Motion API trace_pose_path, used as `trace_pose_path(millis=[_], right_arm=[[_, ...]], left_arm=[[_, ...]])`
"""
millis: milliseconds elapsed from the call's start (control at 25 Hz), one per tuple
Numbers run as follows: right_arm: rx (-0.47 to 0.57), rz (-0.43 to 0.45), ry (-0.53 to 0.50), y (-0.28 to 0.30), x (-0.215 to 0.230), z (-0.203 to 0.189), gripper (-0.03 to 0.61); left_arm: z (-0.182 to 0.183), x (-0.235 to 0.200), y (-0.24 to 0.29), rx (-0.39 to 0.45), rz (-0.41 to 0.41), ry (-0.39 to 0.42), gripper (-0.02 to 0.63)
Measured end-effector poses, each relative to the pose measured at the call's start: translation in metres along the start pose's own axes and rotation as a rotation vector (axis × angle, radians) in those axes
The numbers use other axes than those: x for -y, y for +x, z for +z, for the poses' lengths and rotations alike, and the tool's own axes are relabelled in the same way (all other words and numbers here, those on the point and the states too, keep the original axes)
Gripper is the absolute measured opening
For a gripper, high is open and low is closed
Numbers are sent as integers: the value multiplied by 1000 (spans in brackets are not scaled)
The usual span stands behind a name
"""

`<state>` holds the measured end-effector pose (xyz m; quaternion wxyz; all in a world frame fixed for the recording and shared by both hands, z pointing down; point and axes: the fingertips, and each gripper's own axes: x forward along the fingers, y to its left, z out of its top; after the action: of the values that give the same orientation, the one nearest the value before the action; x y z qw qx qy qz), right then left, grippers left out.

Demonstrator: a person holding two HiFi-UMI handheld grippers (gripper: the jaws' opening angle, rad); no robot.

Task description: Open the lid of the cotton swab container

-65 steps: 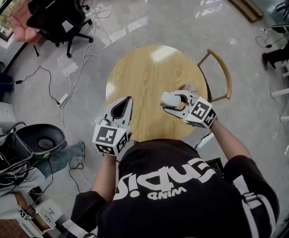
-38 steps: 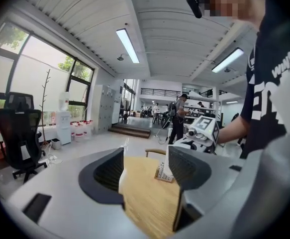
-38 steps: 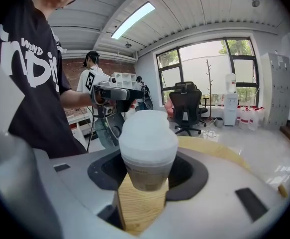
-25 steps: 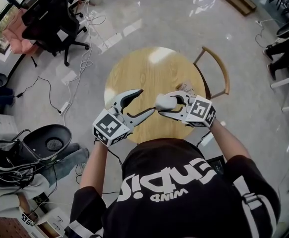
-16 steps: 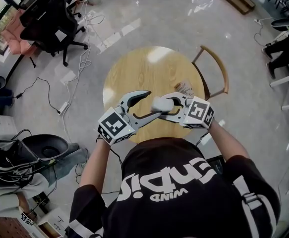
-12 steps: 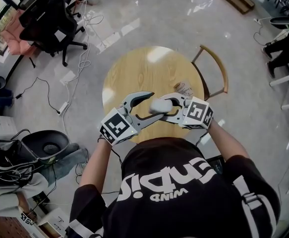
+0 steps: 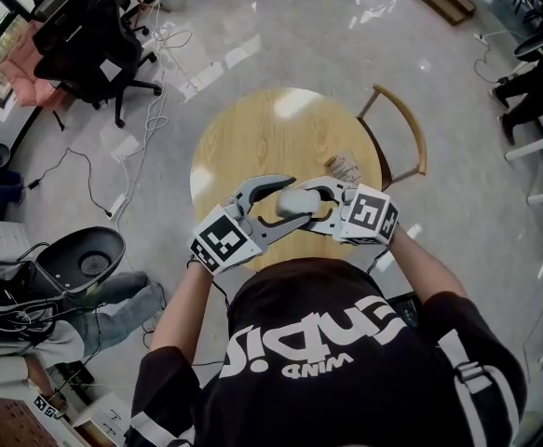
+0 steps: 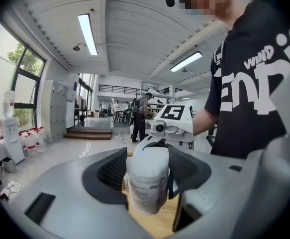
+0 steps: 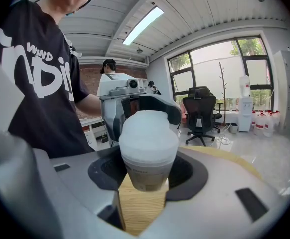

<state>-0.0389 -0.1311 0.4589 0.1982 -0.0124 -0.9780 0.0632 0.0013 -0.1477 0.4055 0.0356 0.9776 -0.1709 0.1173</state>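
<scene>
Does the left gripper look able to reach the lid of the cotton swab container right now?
Likely yes: the right gripper holds the container by its body, and the left gripper's open jaws flank the lid, unobstructed.

Round light-wood surface (image 7: 271, 138), grain visible, bright glare patch toward the far edge. One small crumpled packet (image 7: 345, 168) lies on it near the right rim; print unreadable.

Both arms reach forward, left forearm (image 7: 180, 310) and right forearm (image 7: 422, 264) bare below short sleeves, the grippers meeting tip to tip close in front of the body. The right gripper (image 9: 147, 171) clamps the cotton swab container (image 7: 294, 199). The left gripper (image 8: 147, 172) (jaws spread wide) straddles its other end.
</scene>
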Motion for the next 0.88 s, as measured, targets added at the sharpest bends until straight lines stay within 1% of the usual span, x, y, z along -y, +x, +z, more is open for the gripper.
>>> trace_pose_path(millis=[160,440,520,640,800,880], right_arm=[[2,-6,-3,5,7,3,198],[4,-16,-2,6,7,4,198],[4,-17,0,6,6,4,198],[-15,-47,-41,6,4,0,198],[-39,-56,-62,12,8,-6,198],[-46,-57,-62,14,9,-6,198]], left_arm=[[-1,-9,-3,5,-3,3,270],[-1,-10,-5,-8,-3,-34,268],[-1,-9,-5,-9,-2,-69,268],[1,-8,-4,18,-1,-158,267],[-4,-13,-4,-1,-1,-205,267],[-6,-16,-5,-4,-6,-249,267]])
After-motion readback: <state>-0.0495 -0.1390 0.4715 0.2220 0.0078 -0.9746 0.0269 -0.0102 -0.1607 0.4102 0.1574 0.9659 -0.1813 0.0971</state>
